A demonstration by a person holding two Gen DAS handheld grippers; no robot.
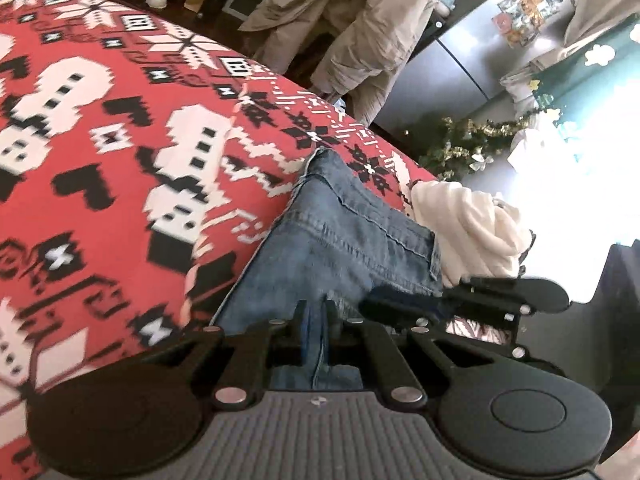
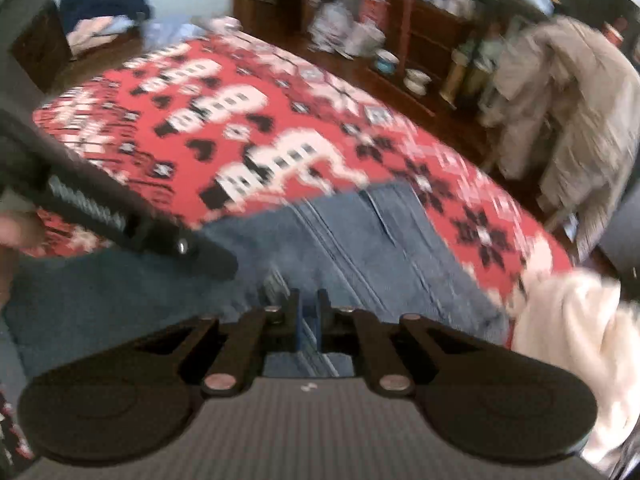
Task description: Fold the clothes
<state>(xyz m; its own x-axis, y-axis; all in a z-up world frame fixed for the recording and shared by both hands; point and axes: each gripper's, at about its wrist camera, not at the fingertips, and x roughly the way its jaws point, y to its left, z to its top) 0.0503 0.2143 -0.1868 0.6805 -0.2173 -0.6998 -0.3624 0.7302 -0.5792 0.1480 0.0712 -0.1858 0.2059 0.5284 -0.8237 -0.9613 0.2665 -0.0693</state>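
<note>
**Jeans gripped, fold barely begun**

Left gripper (image 1: pixel 314 320) and right gripper (image 2: pixel 308 312) are both clamped tight on denim. The jeans (image 1: pixel 336 236) lie on the red patterned cloth (image 1: pixel 120 140), unfolded. Cream garment (image 1: pixel 468 228) waits beside them.

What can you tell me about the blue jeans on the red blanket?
The jeans are faded blue denim with stitched seams, lying stretched across the red patterned blanket. The far end reaches toward the blanket's edge, next to a cream-coloured garment that touches one side. The near end is lifted: the left gripper and the right gripper are both shut on the denim, side by side.
</note>
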